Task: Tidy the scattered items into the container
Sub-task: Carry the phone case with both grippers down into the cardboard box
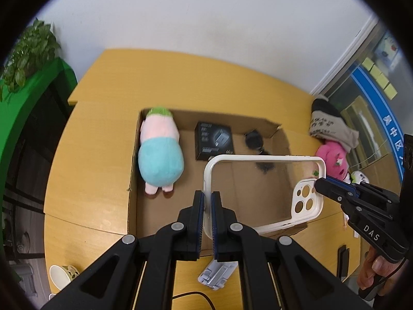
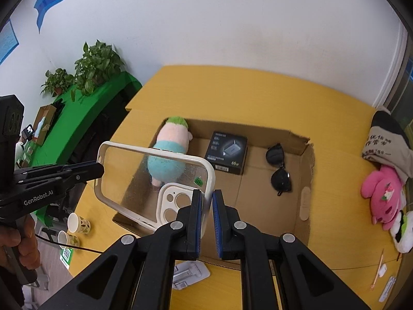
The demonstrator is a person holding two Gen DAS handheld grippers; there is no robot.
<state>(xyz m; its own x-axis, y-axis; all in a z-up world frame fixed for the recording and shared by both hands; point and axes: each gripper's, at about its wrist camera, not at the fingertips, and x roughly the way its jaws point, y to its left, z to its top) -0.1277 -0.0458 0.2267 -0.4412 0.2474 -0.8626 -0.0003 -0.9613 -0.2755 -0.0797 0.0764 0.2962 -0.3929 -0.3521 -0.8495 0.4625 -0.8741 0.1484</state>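
A clear phone case (image 1: 260, 191) with a white rim hangs above the open cardboard box (image 1: 133, 170). My left gripper (image 1: 208, 199) is shut on its rim at one short end. My right gripper (image 2: 206, 199) is shut on the rim at the camera-cutout end, and it also shows in the left wrist view (image 1: 318, 184). The case shows in the right wrist view (image 2: 144, 178) too. Inside the box (image 2: 308, 175) lie a pink and blue plush (image 1: 160, 152), a black product box (image 1: 214, 140) and black sunglasses (image 2: 278, 170).
On the yellow table (image 1: 85, 160) a pink plush (image 2: 382, 193) and a folded cloth (image 2: 387, 142) lie right of the box. A grey phone stand (image 1: 218, 275) lies at the front edge. Paper cups (image 2: 76, 223) stand at the left. A green cabinet with plants (image 2: 90, 98) stands left.
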